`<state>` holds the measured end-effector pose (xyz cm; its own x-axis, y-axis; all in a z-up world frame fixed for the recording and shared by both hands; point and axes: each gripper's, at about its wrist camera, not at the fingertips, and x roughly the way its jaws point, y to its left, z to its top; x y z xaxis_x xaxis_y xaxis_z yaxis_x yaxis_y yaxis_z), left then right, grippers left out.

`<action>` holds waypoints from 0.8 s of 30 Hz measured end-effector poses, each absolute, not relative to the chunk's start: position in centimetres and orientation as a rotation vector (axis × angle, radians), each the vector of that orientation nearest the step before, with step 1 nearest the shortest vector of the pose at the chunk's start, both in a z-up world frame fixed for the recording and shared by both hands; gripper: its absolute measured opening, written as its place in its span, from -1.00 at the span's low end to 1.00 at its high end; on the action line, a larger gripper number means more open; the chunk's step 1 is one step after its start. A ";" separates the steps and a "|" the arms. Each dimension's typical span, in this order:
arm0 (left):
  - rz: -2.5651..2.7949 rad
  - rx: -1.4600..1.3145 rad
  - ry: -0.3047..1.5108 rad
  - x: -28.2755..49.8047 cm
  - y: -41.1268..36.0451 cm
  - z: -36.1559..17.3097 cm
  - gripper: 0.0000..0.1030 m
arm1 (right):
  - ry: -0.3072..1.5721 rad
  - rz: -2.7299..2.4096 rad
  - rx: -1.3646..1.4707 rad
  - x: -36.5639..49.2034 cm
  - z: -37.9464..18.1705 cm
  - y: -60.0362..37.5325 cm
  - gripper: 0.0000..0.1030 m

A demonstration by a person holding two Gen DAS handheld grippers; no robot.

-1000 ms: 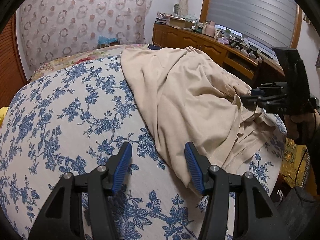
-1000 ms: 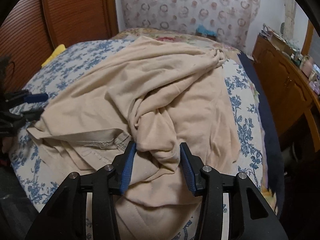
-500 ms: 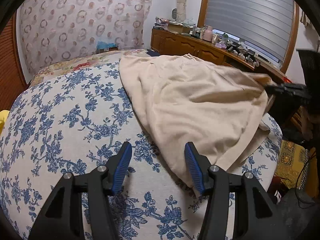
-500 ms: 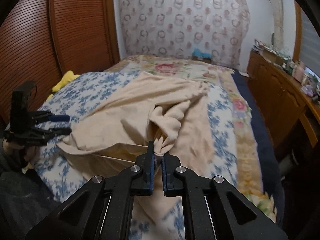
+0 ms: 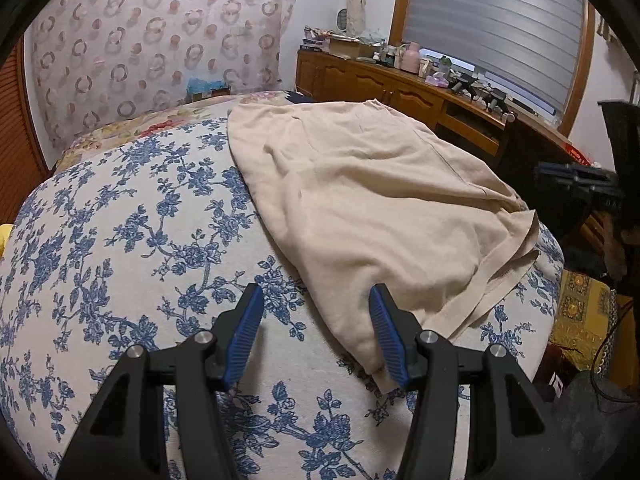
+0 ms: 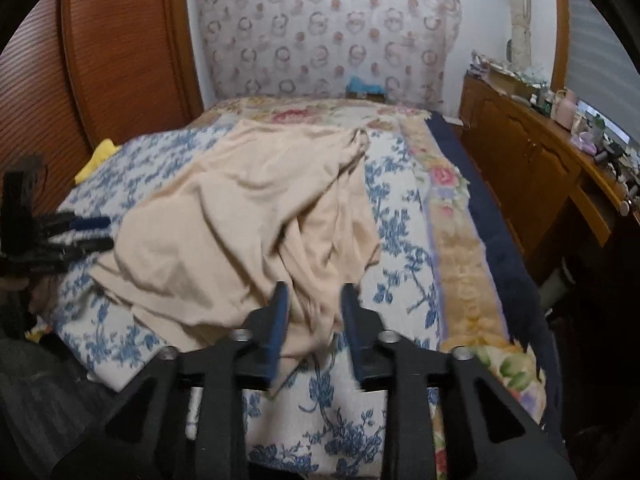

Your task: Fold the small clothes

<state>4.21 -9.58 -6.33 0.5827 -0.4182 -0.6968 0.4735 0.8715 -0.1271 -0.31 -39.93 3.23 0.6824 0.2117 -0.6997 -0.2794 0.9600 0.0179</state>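
now the right claw (image 6: 312, 316) opens over the beige garment (image 6: 248, 216).

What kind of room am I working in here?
A bedroom, most likely: a bed under a floral cover, a wooden dresser cluttered with small items, and a window blind.

No text, label, brand or number can be read in either view. The clutter on the sideboard (image 5: 404, 80) is too small and blurred to show any lettering.
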 end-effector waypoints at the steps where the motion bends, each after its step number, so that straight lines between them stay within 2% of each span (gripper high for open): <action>1: -0.522 0.076 0.795 4.2 -9.7 -6.4 0.05 | 0.756 0.278 -0.096 -0.2 3.4 -39.7 -0.22; 14: -0.521 0.097 0.820 4.1 -10.3 -7.1 0.05 | 0.810 0.318 -0.145 4.5 -0.1 -36.0 -0.22; 17: -0.521 0.097 0.821 4.1 -10.3 -7.1 0.05 | 0.813 0.323 -0.140 4.9 -0.6 -36.0 -0.45; 19: -0.521 0.097 0.822 4.1 -10.3 -7.1 0.05 | 0.814 0.362 -0.135 4.9 -0.7 -36.2 -0.87; 24: -0.521 0.098 0.826 4.1 -10.4 -7.2 0.05 | 0.773 0.266 -0.131 4.6 0.0 -37.6 -0.96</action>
<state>4.09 -10.35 -7.22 0.5605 -0.4038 -0.7230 0.4782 0.8706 -0.1156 4.61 -37.59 -0.03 0.6847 0.1888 -0.7039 -0.2847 0.9584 -0.0199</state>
